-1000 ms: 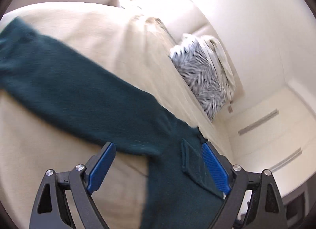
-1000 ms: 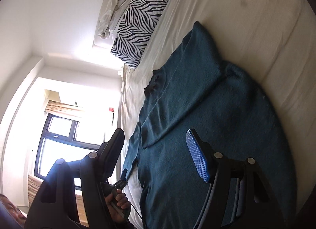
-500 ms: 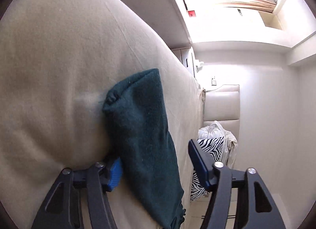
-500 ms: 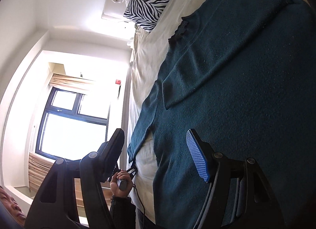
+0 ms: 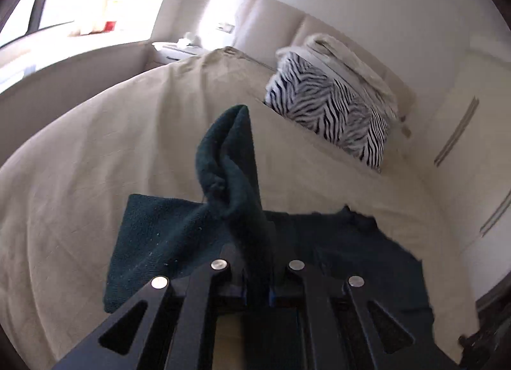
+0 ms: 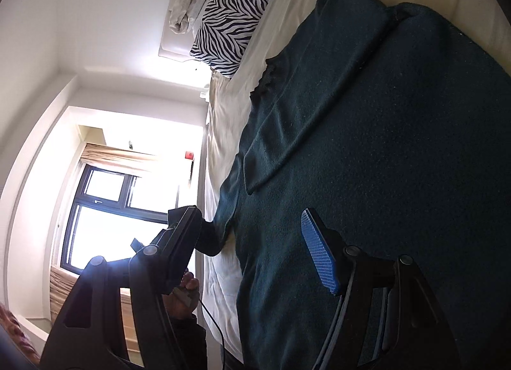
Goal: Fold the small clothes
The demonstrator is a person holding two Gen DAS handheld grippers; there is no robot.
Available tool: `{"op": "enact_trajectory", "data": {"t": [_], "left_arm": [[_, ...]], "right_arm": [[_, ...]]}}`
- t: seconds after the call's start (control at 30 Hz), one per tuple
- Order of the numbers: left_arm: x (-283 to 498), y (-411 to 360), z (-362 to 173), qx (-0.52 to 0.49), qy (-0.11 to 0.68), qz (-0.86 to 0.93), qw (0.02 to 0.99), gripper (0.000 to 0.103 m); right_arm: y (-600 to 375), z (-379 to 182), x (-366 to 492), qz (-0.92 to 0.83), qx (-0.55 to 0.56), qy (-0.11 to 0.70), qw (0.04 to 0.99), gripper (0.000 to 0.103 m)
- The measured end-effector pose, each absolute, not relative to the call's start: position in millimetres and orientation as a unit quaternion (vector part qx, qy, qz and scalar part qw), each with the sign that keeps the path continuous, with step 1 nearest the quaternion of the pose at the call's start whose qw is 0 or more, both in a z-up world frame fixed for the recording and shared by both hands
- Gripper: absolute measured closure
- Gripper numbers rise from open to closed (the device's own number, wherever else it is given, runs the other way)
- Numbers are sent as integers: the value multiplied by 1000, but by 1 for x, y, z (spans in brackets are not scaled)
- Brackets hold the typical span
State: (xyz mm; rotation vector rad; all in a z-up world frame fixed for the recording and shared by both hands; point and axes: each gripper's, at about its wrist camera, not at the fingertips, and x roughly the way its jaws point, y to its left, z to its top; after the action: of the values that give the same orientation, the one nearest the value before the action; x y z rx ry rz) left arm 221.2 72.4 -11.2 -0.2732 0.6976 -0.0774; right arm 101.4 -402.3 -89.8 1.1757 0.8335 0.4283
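Note:
A dark teal knit sweater lies spread on a beige bed sheet. One sleeve is folded across its body. My left gripper is shut on the other sleeve, which stands up from between the jaws above the sweater's body. My right gripper is open and empty, hovering close over the sweater's lower body.
A zebra-print pillow with a folded cream blanket on it sits at the head of the bed against a padded headboard. A window is on the far side. A hand holding the left gripper shows in the right wrist view.
My left gripper has shut on the sleeve and lifted it, swinging round to face the headboard. My right gripper has stayed open, drifting a little closer over the sweater.

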Motion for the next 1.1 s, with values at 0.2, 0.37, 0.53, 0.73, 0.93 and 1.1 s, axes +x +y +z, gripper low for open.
{"op": "enact_trajectory", "data": {"t": [0.2,0.37,0.53,0.73,0.93,1.1], "left_arm": [[181,-114,-79,192,347,-88,914,87],[162,-102,-105,205,360,-70,907,66],[162,-74,-100,148,365,-72,916,52],[156,-67,-95,126,354,-71,924,49],[157,-47,-88,58,357,-91,928,44],[134,-9,-72,-52,318,-109,940,28]], "right_arm": [[-427,-106,107,169,537,389,730,38],[-410,-125,144,174,520,425,720,38],[-354,-145,192,205,508,474,689,38],[-305,-154,236,235,511,504,656,42],[-262,-146,251,237,437,547,673,87],[-248,-83,248,244,312,522,756,96]]}}
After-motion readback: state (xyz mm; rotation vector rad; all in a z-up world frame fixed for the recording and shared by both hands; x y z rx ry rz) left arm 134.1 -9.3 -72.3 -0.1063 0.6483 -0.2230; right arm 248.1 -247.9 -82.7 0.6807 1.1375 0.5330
